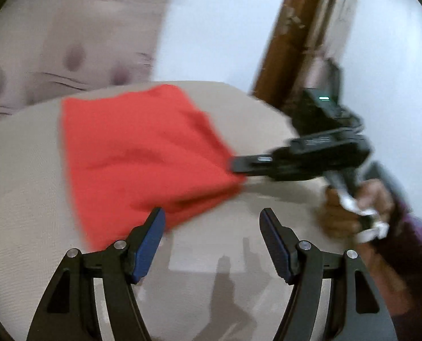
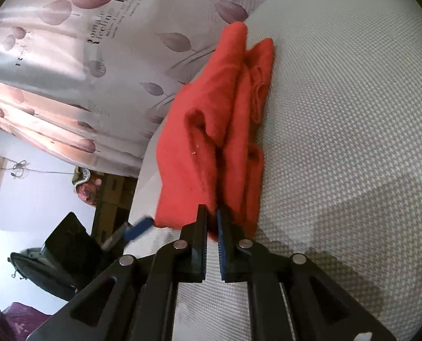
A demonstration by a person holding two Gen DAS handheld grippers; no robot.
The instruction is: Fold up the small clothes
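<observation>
A small red garment (image 1: 142, 153) lies folded over on a beige textured table (image 1: 26, 199). My left gripper (image 1: 212, 216) is open and empty, its left blue pad just at the garment's near edge. My right gripper (image 1: 236, 167) comes in from the right and is shut on the garment's right corner, lifting it slightly. In the right wrist view the right gripper (image 2: 212, 216) pinches the bunched red cloth (image 2: 211, 130), which hangs in folds over the table (image 2: 353, 113). The left gripper's blue pad (image 2: 138, 228) shows low at the left.
A curtain with a leaf print (image 2: 97, 42) hangs behind the table. A brown wooden door frame (image 1: 290, 37) and a white wall are at the back right. The table's far edge runs just behind the garment. A person's hand (image 1: 341, 213) holds the right gripper.
</observation>
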